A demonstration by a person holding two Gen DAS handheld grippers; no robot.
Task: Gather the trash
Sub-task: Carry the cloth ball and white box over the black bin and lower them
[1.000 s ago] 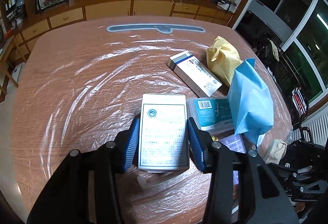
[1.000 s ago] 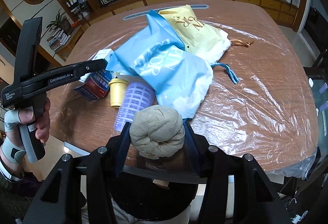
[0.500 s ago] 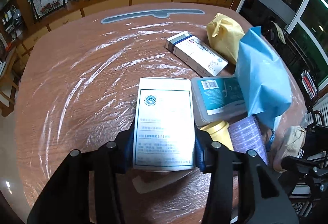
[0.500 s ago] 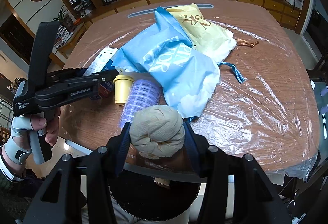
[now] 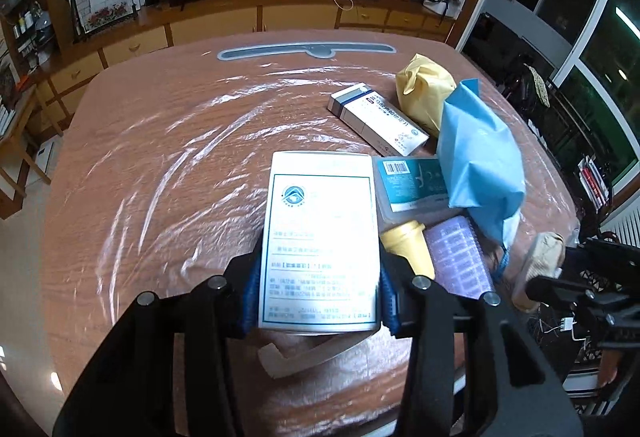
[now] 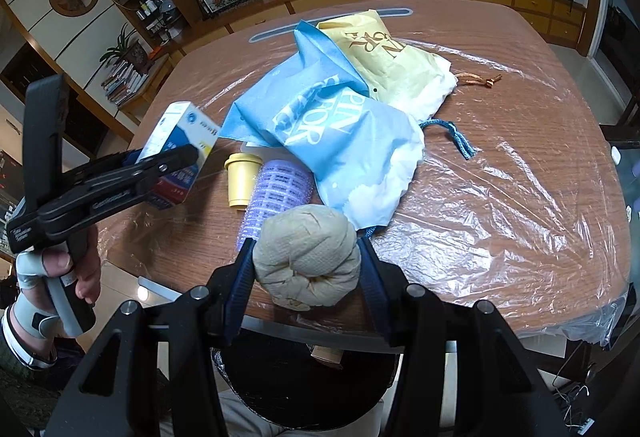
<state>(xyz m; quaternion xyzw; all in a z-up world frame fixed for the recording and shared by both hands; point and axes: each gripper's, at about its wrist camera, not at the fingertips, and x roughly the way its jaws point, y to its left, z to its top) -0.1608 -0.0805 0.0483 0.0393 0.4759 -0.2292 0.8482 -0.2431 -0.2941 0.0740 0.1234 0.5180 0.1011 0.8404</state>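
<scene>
My left gripper [image 5: 318, 285] is shut on a white printed carton box [image 5: 320, 237] and holds it lifted above the table; the box also shows in the right wrist view [image 6: 178, 153], with the left gripper [image 6: 192, 157] around it. My right gripper [image 6: 306, 263] is shut on a crumpled beige paper ball [image 6: 307, 255], held over the table's near edge above a dark bin [image 6: 304, 381]. The paper ball also shows at the right in the left wrist view [image 5: 538, 265].
On the plastic-covered wooden table [image 5: 160, 165] lie a blue bag [image 6: 332, 133], a yellow bag [image 6: 388, 61], a purple hair roller [image 6: 276, 197], a small yellow cup [image 6: 242, 179], a teal box [image 5: 412, 185] and a white-and-blue box [image 5: 378, 117]. A loose flap [image 5: 316, 357] lies under the held box.
My left gripper has closed on the white box and lifted it up off the table and toward me. The right gripper still holds the paper ball in about the same place.
</scene>
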